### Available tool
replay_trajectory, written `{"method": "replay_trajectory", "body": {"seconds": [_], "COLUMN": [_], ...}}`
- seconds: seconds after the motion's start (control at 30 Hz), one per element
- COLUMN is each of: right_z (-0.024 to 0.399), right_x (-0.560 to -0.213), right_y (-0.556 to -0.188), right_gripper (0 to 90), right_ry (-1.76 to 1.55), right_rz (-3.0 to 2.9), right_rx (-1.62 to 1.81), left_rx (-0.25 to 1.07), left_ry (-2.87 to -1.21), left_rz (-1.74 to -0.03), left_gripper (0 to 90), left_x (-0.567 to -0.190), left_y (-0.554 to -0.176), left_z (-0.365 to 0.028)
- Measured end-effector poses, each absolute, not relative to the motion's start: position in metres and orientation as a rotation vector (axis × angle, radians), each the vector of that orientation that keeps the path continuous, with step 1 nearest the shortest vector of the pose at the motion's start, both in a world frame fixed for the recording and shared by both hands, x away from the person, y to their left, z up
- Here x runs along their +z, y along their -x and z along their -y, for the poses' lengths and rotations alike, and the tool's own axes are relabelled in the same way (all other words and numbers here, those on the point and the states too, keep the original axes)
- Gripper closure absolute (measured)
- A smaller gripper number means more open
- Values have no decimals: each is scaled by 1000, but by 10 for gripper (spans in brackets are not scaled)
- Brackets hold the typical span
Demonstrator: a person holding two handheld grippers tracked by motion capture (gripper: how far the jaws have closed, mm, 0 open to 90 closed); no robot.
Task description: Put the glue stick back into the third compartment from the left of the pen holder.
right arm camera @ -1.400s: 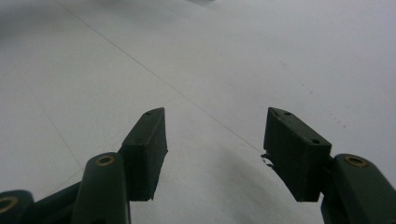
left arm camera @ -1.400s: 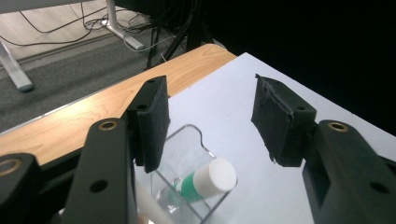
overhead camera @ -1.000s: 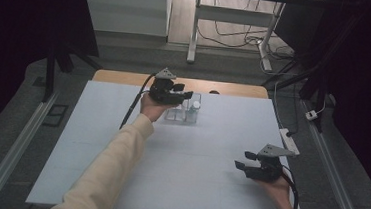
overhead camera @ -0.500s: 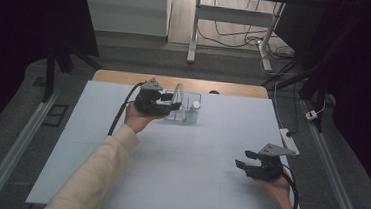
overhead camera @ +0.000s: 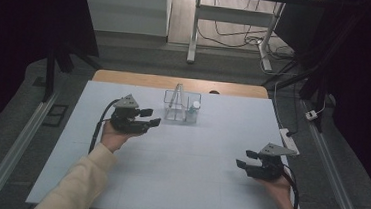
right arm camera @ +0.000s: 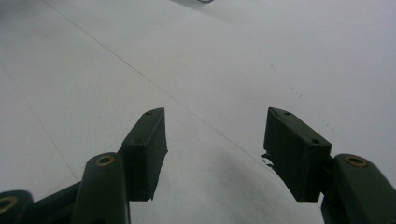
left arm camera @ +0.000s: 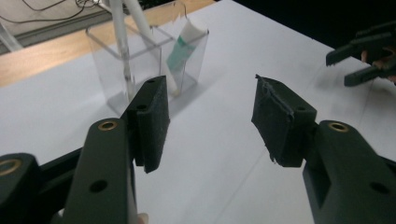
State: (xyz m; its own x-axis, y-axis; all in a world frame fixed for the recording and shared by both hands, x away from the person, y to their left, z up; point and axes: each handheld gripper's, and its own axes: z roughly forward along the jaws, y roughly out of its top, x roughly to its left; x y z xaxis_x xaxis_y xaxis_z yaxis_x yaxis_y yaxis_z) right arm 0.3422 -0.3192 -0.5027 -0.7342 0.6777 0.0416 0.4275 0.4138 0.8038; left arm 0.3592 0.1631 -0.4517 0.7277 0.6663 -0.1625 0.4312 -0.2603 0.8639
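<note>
A clear two-compartment plastic holder [overhead camera: 182,106] stands at the far middle of the white table [overhead camera: 177,184]. One compartment holds a toothbrush [left arm camera: 120,37], the other a white and green tube [left arm camera: 184,44] leaning inside. My left gripper [overhead camera: 151,118] hovers left of the holder, open and empty, pointing right. In its own view the left gripper [left arm camera: 210,121] aims just right of the holder. My right gripper [overhead camera: 247,159] rests at the near right, open with nothing between its jaws. Bare table lies under the right gripper [right arm camera: 212,149] in its own view.
A wooden strip [overhead camera: 125,77] runs along the table's far edge. A white power strip [overhead camera: 288,139] lies at the right edge. Beyond the table stand a desk frame [overhead camera: 194,30] and floor cables [overhead camera: 239,36].
My left gripper has pulled away from the holder, moving left and toward the near side, a little lower. The toothbrush now stands uncovered in the holder. The right gripper has not moved.
</note>
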Motion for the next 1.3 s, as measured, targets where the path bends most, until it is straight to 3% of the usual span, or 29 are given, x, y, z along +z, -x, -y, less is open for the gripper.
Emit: {"method": "replay_trajectory", "body": {"seconds": [0.6, 1.3], "right_z": [320, 320], "right_x": [-501, -502], "right_y": [-342, -341], "right_gripper": [384, 384], "right_ry": [-960, -949], "right_rz": [-2371, -2372], "right_rx": [1226, 1214], "left_rx": [261, 256], "left_ry": [-1900, -1957], "left_rz": [-934, -974], "left_gripper": [443, 429], "left_x": [-484, -513], "left_y": [-297, -266], "left_z": [-222, -244]}}
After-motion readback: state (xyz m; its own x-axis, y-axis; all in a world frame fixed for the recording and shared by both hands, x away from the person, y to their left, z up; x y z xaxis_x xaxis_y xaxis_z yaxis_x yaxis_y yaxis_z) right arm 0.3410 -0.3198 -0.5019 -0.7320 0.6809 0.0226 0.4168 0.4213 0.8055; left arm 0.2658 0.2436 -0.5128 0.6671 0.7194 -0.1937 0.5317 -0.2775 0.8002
